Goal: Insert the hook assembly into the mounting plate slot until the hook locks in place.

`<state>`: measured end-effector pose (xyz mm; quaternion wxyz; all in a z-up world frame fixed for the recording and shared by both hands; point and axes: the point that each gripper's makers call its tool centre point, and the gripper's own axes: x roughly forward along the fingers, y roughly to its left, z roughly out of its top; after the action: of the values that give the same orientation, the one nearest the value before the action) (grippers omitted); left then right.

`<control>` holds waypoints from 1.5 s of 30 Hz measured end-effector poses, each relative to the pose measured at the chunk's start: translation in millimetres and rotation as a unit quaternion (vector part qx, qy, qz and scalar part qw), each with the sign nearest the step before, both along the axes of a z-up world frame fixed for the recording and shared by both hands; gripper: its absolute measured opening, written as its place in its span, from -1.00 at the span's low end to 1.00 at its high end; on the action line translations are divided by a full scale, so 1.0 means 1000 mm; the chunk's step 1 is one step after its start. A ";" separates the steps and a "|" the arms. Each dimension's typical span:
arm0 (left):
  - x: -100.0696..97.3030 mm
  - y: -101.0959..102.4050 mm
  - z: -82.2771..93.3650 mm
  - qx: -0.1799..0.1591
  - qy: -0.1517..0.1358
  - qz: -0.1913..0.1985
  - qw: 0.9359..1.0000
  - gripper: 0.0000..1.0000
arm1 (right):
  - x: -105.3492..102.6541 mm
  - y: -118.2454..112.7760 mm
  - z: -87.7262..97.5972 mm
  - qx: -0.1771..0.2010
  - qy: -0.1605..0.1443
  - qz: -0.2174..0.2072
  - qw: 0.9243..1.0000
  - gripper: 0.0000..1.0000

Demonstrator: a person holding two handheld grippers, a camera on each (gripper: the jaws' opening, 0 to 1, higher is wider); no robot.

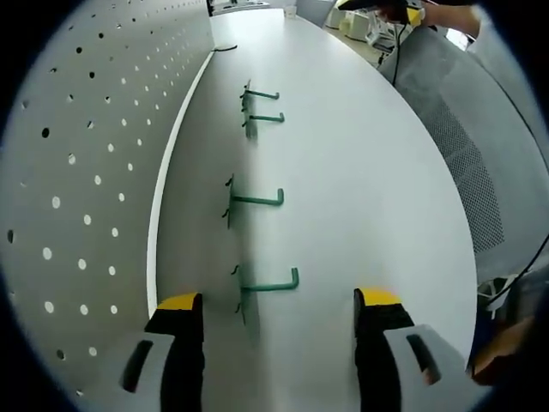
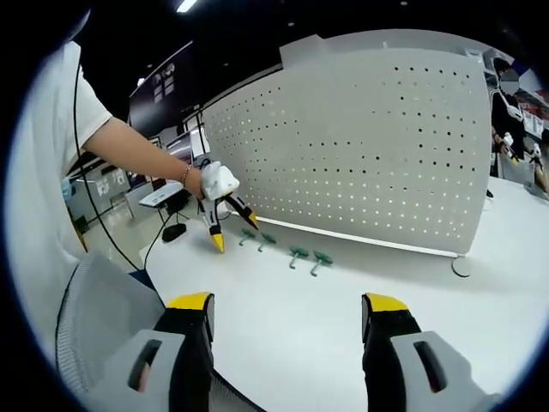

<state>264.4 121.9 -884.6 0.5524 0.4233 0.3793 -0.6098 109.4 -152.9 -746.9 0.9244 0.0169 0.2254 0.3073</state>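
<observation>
Both my jaws open and empty, left gripper (image 1: 279,313) poised over the nearest green hook (image 1: 266,283) on the worktop (image 1: 360,189), pickup next, pegboard (image 2: 360,146) waiting.

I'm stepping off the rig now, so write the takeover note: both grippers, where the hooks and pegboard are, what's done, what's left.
Left gripper: open, empty, low over the nearest green hook.
Right gripper: open, empty, held back from the table.
Four green hooks lie in a row on the white table in front of the upright pegboard.
Done: nothing picked up or mounted.
Left: grasp a hook and seat it in the pegboard until it locks.
</observation>
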 end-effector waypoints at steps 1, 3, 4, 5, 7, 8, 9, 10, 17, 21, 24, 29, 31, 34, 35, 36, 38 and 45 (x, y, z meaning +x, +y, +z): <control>0.000 0.000 0.000 0.001 0.000 -0.003 1.000 0.37 | 0.000 0.000 0.001 0.003 0.000 -0.001 1.000 0.36; 0.001 0.002 0.001 0.002 0.000 -0.002 1.000 0.28 | 0.000 0.000 0.001 0.003 -0.001 -0.002 1.000 0.36; 0.001 0.002 0.001 0.003 0.000 -0.001 1.000 0.25 | 0.000 0.000 0.001 0.002 -0.001 -0.002 1.000 0.36; 0.002 0.003 0.001 0.002 0.000 -0.001 1.000 0.23 | 0.000 0.000 0.001 0.003 -0.002 -0.002 1.000 0.36; 0.002 0.003 0.001 0.002 -0.001 0.003 1.000 0.17 | 0.000 0.000 0.001 0.004 -0.003 -0.003 1.000 0.36; 0.003 0.004 0.001 0.002 -0.001 0.005 1.000 0.14 | 0.000 0.000 0.001 0.003 -0.003 -0.003 1.000 0.36; 0.003 0.004 0.001 0.002 -0.001 0.006 1.000 0.09 | 0.000 0.000 0.002 0.004 -0.003 -0.003 1.000 0.36; 0.004 0.004 0.001 0.002 -0.001 0.007 1.000 0.06 | 0.000 -0.001 0.002 0.006 -0.003 -0.004 1.000 0.36; 0.012 0.003 0.002 -0.003 -0.003 0.033 0.999 -0.13 | 0.000 0.000 0.003 0.010 -0.005 -0.005 1.000 0.36; 0.017 0.003 0.002 0.001 -0.002 0.056 0.998 -0.29 | 0.001 0.002 0.005 0.010 -0.007 -0.004 1.000 0.36; 0.021 0.003 0.002 0.006 -0.005 0.066 0.998 -0.38 | 0.001 0.003 0.005 0.011 -0.007 -0.003 1.000 0.35; 0.021 0.003 0.002 0.007 -0.007 0.066 0.998 -0.49 | 0.002 0.004 0.006 0.011 -0.008 -0.003 1.000 0.35; 0.021 0.004 0.003 0.009 -0.009 0.077 0.997 -0.62 | 0.002 0.003 0.005 0.007 -0.007 -0.002 1.000 0.34; 0.023 0.004 0.003 0.006 -0.015 0.090 0.996 -0.72 | 0.001 0.003 0.005 0.006 -0.007 -0.001 1.000 0.34; 0.022 0.003 0.003 0.006 -0.017 0.089 0.996 -0.75 | 0.001 0.003 0.005 0.006 -0.008 -0.002 1.000 0.34; 0.022 0.003 0.003 0.006 -0.017 0.088 0.996 -0.77 | 0.001 0.003 0.006 0.007 -0.008 -0.003 1.000 0.34; 0.022 0.003 0.003 0.006 -0.020 0.086 0.996 -0.83 | 0.001 0.002 0.005 0.008 -0.008 -0.003 1.000 0.34; 0.025 0.003 0.003 0.008 -0.029 0.091 0.995 -0.91 | 0.002 0.001 0.006 0.008 -0.008 -0.004 1.000 0.33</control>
<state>289.6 125.0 -881.4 0.6132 0.4088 0.4051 -0.5411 111.3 -151.5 -741.2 0.9274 0.0226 0.2150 0.3053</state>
